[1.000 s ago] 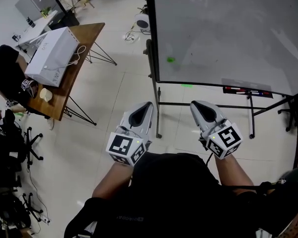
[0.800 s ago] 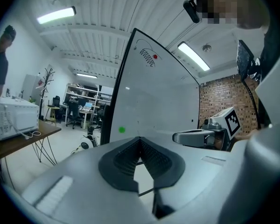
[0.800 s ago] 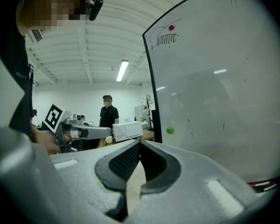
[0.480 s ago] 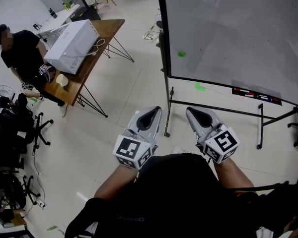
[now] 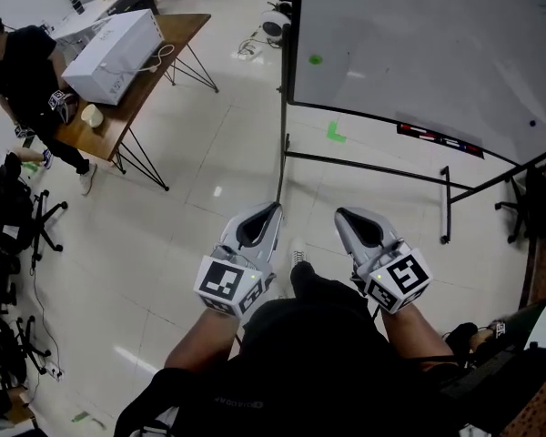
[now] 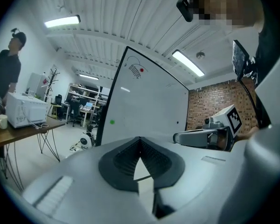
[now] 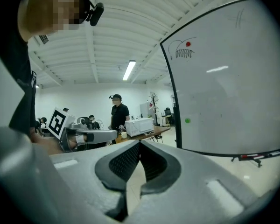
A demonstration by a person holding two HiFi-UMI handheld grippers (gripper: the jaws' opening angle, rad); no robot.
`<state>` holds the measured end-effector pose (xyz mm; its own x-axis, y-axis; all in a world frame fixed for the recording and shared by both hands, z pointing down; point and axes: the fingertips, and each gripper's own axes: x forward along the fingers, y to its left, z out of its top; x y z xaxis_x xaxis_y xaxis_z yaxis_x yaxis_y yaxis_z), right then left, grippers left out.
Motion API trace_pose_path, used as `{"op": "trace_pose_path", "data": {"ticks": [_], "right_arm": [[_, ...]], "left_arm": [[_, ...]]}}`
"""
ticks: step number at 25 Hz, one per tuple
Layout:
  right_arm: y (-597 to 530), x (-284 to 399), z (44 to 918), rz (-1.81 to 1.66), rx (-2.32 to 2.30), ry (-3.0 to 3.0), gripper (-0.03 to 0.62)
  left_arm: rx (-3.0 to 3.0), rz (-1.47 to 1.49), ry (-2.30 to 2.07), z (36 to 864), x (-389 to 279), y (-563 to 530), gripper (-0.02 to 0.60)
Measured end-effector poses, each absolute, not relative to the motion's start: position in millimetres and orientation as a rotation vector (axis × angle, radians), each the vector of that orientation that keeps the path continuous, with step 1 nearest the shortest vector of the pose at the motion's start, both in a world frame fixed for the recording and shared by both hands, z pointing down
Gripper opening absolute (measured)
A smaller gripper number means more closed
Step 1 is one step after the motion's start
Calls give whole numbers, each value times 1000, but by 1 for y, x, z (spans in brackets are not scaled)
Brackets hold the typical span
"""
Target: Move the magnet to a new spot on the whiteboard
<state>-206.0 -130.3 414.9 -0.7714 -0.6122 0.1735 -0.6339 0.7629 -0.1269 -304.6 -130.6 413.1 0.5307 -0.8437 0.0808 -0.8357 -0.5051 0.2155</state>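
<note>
1. Head view: two grippers are held low in front of the person, side by side and well apart from the whiteboard (image 5: 419, 44). The left gripper (image 5: 266, 215) and the right gripper (image 5: 346, 218) both point toward the board's stand. One green magnet (image 5: 315, 59) sits on the board near its left edge. One small dark dot (image 5: 531, 123) shows far right; what it is cannot be told. One table (image 5: 136, 98) at left bears one white box (image 5: 114, 44). One bystander (image 5: 23, 71) in black stands beside it.

2. Left gripper view: the left gripper (image 6: 140, 140) has its jaws together at the tips, with nothing between them. Ahead stands the whiteboard (image 6: 149, 101) with two magnets: the green magnet (image 6: 112, 122) low at left and one red magnet (image 6: 141, 70) near the top.

3. Right gripper view: the right gripper (image 7: 140, 144) is closed and empty. The whiteboard (image 7: 224, 87) shows the same two magnets, green magnet (image 7: 187, 121) low and red magnet (image 7: 188, 44) high.
</note>
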Motion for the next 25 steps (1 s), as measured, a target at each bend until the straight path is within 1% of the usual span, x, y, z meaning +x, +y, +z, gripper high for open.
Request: {"op": "trace_pose_path", "data": {"ticks": [6,13,16,20,23,25], "right_arm": [[-69,-159,437,356,1103,-2739,11],[-33,-91,418,278,1183,-2775,11],[-13,-45,414,238,1187,-2789,11],[12,36,408,223,1229,-2778,11],[31,92,416,240,1245,-2782,11],[46,119,423,256,1230,-2791,11]], "left_arm": [[2575,-27,-1248,437,-249,-84,17],[2665,-38,-1219,418,-183,-58,17],[2660,-61,-1263,413,-144,-43,17],[2626,-79,-1278,408,-75,-12,17],[2638,-65,-1260,405,-24,16,17],[2626,-62,-1290,403,-1,31,17]]}}
